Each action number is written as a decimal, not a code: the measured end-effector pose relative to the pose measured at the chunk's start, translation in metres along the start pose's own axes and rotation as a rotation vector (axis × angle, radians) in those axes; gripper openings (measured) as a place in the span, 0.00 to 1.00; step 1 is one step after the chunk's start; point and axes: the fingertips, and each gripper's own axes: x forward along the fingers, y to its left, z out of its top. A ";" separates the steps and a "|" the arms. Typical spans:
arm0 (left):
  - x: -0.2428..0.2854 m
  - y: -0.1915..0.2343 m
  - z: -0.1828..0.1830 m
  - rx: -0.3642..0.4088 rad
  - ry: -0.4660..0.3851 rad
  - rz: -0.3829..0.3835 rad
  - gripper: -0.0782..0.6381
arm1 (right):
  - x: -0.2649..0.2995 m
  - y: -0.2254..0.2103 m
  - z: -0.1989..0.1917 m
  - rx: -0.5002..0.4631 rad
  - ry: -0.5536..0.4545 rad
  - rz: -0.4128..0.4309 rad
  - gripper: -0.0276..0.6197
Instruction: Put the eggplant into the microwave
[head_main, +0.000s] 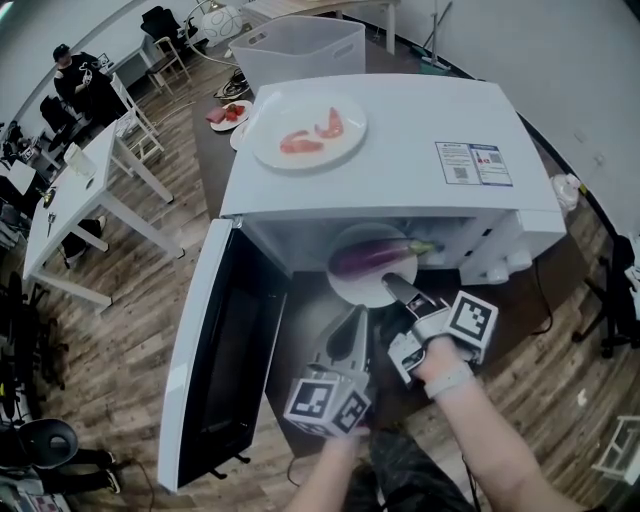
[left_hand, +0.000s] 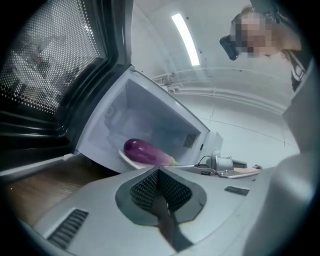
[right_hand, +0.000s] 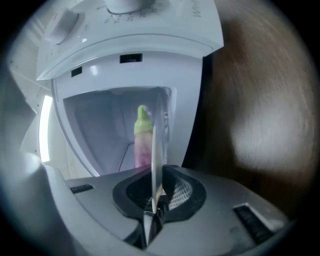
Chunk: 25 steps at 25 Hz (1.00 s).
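Right gripper (head_main: 393, 285) clamps plate (head_main: 362, 294) rim; eggplant (head_main: 372, 257) lies crosswise just ahead, in microwave (head_main: 400, 140) mouth. Left gripper (head_main: 352, 322) closed, empty.

We are looking at an open office or lab workroom: white desks (head_main: 75, 195) and office chairs (head_main: 618, 300) are standing across a wood-plank floor (head_main: 130, 320), and a person (head_main: 78, 80) is sitting at the far side. The microwave (head_main: 400, 130) is sitting on a dark table (head_main: 300, 340) among them, with a white bin (head_main: 300, 45) standing behind it.
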 end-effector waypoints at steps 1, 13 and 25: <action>0.001 0.001 0.000 -0.003 0.000 0.001 0.11 | 0.001 0.000 0.001 0.000 0.000 0.000 0.08; 0.020 0.003 -0.010 -0.015 0.054 -0.018 0.11 | 0.018 0.002 0.010 -0.004 0.003 0.004 0.08; 0.027 0.014 -0.006 -0.064 0.040 -0.001 0.11 | 0.030 0.007 0.007 -0.066 0.085 0.041 0.10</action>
